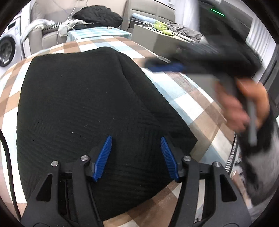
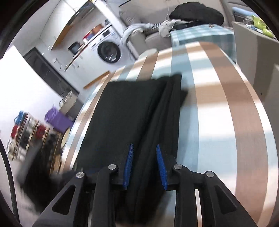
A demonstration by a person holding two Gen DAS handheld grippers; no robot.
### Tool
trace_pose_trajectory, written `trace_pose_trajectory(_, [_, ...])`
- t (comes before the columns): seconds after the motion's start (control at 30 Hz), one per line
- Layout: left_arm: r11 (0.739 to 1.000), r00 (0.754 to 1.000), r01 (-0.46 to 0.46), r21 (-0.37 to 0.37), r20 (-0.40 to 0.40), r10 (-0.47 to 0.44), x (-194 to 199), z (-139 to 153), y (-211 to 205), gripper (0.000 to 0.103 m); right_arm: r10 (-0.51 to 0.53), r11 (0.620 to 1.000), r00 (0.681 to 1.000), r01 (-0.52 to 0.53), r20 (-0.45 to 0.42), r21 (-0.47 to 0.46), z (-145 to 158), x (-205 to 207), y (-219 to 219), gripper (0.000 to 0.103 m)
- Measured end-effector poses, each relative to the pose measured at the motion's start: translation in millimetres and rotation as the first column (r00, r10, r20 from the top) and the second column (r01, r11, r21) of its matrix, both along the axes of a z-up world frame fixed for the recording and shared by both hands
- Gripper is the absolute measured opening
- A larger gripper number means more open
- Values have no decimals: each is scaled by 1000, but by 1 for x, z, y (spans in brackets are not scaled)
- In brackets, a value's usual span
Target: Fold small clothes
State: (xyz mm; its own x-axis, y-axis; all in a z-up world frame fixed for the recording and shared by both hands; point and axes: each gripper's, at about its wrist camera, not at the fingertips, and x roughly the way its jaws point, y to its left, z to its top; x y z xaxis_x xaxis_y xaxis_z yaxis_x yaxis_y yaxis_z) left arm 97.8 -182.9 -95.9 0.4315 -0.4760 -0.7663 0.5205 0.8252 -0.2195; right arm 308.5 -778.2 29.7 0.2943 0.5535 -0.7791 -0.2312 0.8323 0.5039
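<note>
Where the checked tablecloth (image 1: 197, 97) covers the table, a black garment (image 1: 83, 104) lies flat across its middle, folded along its right edge. The left gripper (image 1: 136, 145) hangs over the garment's near end, jaws spread and empty. The right gripper (image 2: 144, 153), jaws slightly parted, straddles the folded edge without pinching it.

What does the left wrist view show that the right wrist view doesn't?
Only the left wrist view: the right gripper blurred at upper right, the hand holding it, and the black garment spread wide under the open left gripper.
Only the right wrist view: the garment's folded layers stacked along its right edge, kitchen cabinets, a cluttered shelf rack.
Both: the garment, the checked tablecloth, the washing machine, the sofa's clothes pile.
</note>
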Motion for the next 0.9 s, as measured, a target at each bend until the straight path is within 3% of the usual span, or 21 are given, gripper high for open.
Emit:
trace_pose_trajectory(0.13, [1000, 1000, 7, -7, -14, -7, -3, 5, 7, 56, -33, 999, 998, 34, -47, 22, -27, 64, 26, 40])
trace_pose_trajectory(0.2, [999, 1000, -25, -31, -18, 25, -5, 10, 19, 56, -30, 999, 997, 32, -76, 28, -39, 82, 36, 40])
trace_pose_trajectory(0.23, [998, 999, -46, -37, -14, 46, -6, 13, 25, 56, -38, 998, 996, 42, -76, 43, -46, 89, 38, 38])
trace_pose_trajectory(0.33, [990, 991, -132, -57, 4, 133, -7, 22, 53, 56, -59, 998, 997, 61, -56, 22, -47, 106, 42, 9])
trace_pose_trajectory(0.4, [981, 984, -179, -69, 12, 180, -8, 28, 70, 56, -38, 997, 999, 36, 36, 64, -26, 109, 45, 7])
trace_pose_trajectory(0.43, [975, 978, -207, -75, 18, 209, -7, 31, 81, 57, -32, 999, 997, 30, 73, 32, -19, 109, 49, 7])
trace_pose_trajectory(0.5, [961, 963, -263, -84, 38, 267, -4, 35, 101, 58, -27, 999, 997, 30, 68, -40, -22, 118, 56, 7])
trace_pose_trajectory(0.57, [946, 946, -316, -74, 43, 320, -2, 33, 118, 60, -49, 992, 999, 49, -2, -113, -43, 125, 59, 8])
trace_pose_trajectory(0.6, [932, 932, -358, -58, 35, 360, 1, 30, 127, 60, -58, 992, 997, 52, -54, -117, -54, 126, 58, 9])
trace_pose_trajectory(0.73, [904, 906, -424, -63, -23, 423, 5, 22, 153, 60, -55, 997, 992, 61, -113, 51, -48, 97, 38, 30])
trace_pose_trajectory(0.9, [901, 902, -431, -47, -31, 430, 4, 16, 155, 60, 45, 992, 981, -22, -190, 122, -40, 33, 33, 32])
